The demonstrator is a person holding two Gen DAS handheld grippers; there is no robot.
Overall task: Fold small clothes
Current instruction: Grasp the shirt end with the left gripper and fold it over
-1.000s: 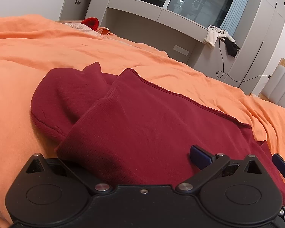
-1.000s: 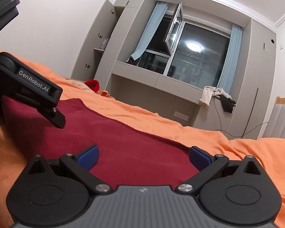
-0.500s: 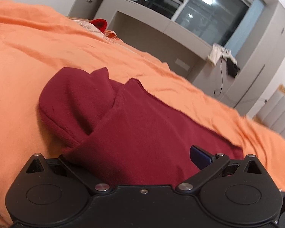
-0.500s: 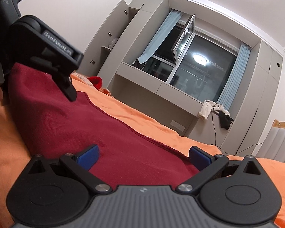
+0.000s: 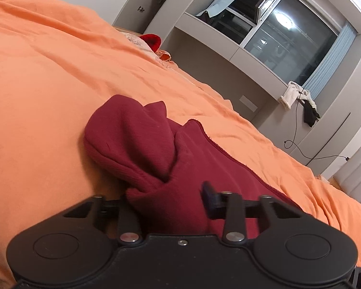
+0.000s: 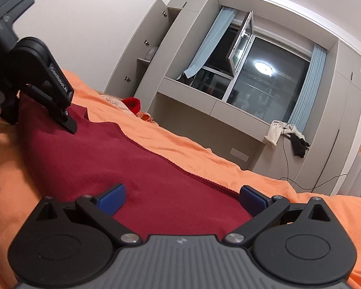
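Observation:
A dark red knit garment (image 5: 137,139) lies on the orange bedsheet (image 5: 48,84), one end humped into a loose fold. My left gripper (image 5: 168,200) sits at its near edge. Its jaws are closing, and a bunch of the red cloth is pinched between them, with one finger buried under the cloth. In the right wrist view the same garment (image 6: 108,159) stretches from my right gripper (image 6: 183,198) to the left gripper (image 6: 41,118) at the far left. The right gripper stands open, its blue pads (image 6: 113,197) wide apart over the cloth's near edge.
The orange sheet (image 6: 204,154) covers the whole bed. A bright red item (image 5: 152,41) lies at the bed's far edge. Grey cupboards, a desk niche and a dark window stand beyond. Clothes (image 5: 298,98) hang on the right, near a padded headboard (image 5: 358,168).
The left jaws have come together from wide open onto the garment's near edge, and the cloth bunches there. The left wrist has rolled. The right gripper stays open and has barely moved.

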